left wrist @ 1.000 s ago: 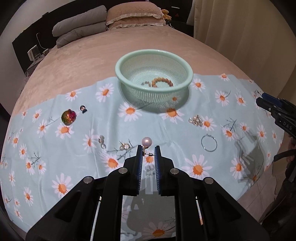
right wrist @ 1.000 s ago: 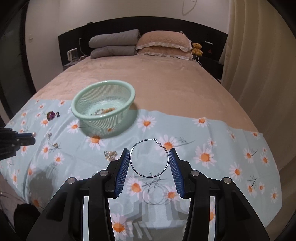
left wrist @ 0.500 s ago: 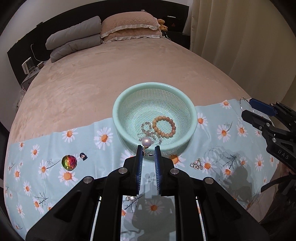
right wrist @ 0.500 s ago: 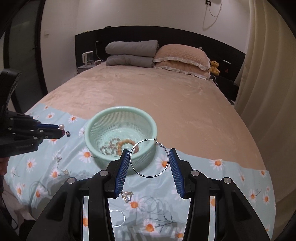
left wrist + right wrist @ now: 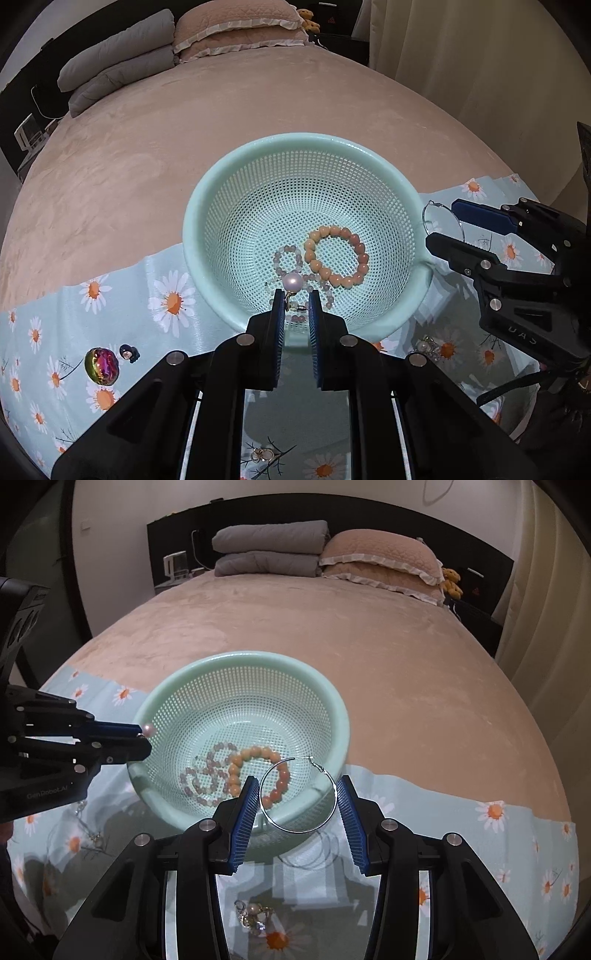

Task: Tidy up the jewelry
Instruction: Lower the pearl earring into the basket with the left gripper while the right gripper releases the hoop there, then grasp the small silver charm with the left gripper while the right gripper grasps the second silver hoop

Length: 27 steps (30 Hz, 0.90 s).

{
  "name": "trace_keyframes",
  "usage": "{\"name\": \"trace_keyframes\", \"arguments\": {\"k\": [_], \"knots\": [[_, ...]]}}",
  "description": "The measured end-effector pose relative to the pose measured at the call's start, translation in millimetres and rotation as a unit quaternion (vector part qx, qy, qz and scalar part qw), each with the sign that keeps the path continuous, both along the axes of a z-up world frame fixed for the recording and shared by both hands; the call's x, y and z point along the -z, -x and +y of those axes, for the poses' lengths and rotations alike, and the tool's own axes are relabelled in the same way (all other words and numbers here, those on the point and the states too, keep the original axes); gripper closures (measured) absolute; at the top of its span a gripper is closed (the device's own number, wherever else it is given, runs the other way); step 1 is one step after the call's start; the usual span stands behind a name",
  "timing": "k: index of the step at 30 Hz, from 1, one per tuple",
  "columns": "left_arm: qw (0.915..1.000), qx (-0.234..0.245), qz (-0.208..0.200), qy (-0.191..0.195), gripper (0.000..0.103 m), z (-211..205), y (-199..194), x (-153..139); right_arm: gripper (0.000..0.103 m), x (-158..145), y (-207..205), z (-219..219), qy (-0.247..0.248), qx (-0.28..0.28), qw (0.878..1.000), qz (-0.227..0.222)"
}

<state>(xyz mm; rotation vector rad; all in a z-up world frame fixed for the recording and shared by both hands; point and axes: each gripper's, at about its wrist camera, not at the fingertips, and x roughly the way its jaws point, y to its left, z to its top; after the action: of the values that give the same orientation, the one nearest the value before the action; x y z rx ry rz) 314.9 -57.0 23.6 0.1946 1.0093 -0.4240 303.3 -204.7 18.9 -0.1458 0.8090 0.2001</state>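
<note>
From the left wrist camera, the left gripper (image 5: 296,308) is pinched on a pearl earring (image 5: 293,283) by its little gold fitting, the pearl poking out past the tips, right over the near wall of the mint-green mesh basket (image 5: 207,206). Below it lie a peach bead bracelet (image 5: 336,254) and a pale bead strand (image 5: 286,258). The hold is only on a thin post, so I'd worry it twists free early or catches on a pad at release and drops onto the daisy-print cloth (image 5: 122,291) instead. An iridescent brooch (image 5: 101,366) waits on that cloth.

From the right wrist camera, the right gripper (image 5: 297,801) clamps a large silver hoop earring (image 5: 298,794) across its width, hanging above the basket's near rim. That springy wire could pop sideways if squeezed, or land astride the rim, and its open clasp might snag the mesh. Both tools crowd one basket, so a bump looks possible. A cluster of small trinkets (image 5: 255,915) lies on the cloth below.
</note>
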Motion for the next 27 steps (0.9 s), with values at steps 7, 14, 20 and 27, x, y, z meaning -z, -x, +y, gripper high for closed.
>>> {"name": "trace_keyframes", "arguments": {"k": [7,14,20,27], "knots": [[0.9999,-0.005,-0.003,0.01,0.058,6,0,7,0.048,5,-8,6,0.007,0.01,1.0,-0.017],[0.9985,-0.035,-0.037,-0.02,0.026,26,6,-13,0.041,0,-1,-8,-0.008,0.037,0.999,-0.021],[0.9981,-0.054,-0.024,-0.016,0.023,50,14,-15,0.036,-8,13,-11,-0.007,0.043,0.999,-0.022],[0.9979,-0.057,-0.01,-0.029,0.023,69,35,-8,0.036,-12,32,-11,-0.004,0.034,0.999,-0.015]]}}
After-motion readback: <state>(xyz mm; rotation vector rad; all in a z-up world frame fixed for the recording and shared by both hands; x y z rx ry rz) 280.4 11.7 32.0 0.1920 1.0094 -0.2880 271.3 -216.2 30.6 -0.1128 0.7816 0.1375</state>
